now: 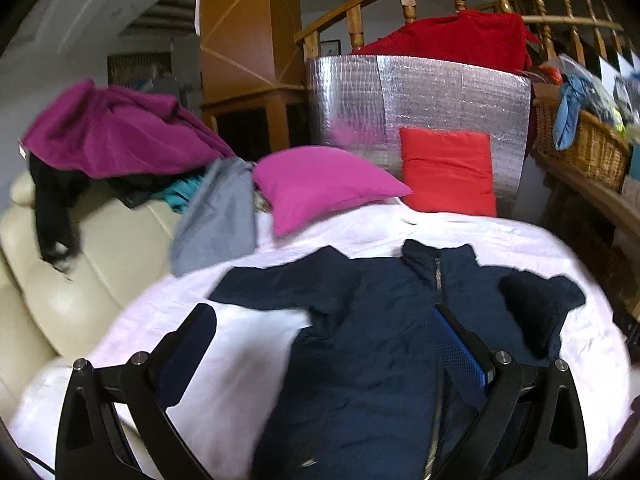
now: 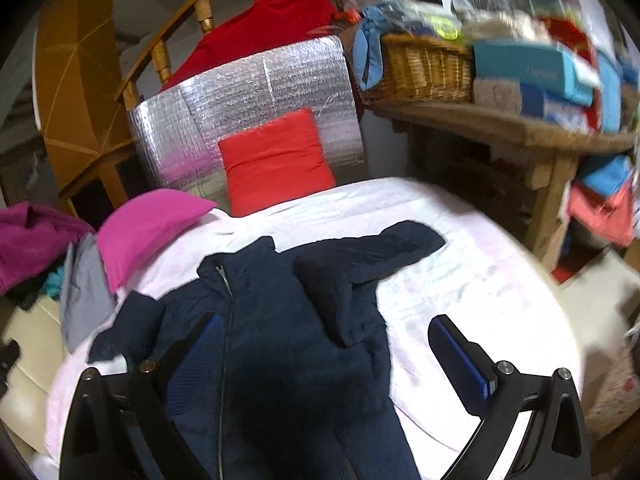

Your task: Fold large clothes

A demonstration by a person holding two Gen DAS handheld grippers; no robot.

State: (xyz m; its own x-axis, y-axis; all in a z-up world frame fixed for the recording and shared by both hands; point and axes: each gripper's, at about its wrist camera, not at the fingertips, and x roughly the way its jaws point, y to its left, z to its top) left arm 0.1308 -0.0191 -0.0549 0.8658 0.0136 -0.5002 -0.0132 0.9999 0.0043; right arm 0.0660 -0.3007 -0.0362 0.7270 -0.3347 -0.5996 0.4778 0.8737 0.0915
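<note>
A navy jacket [image 1: 372, 344] lies front up on the pale sheet [image 1: 248, 356] of a bed, zip closed, collar toward the pink pillow [image 1: 320, 184] and red pillow [image 1: 448, 168], one sleeve spread out and the other folded over the chest. The left tool [image 1: 328, 344] and right tool [image 2: 324, 352] both hover above it, spread wide and holding nothing.

Dim indoor light is falling softly from above; the pale sheet [image 1: 248, 344] is blowing out to near white. Motion blur is smearing the shelf clutter [image 2: 536, 64] in the right wrist view. Fisheye bending is curving the edges, corners vignetting black. Silver foil panel [image 1: 420, 96] is glinting faintly.
</note>
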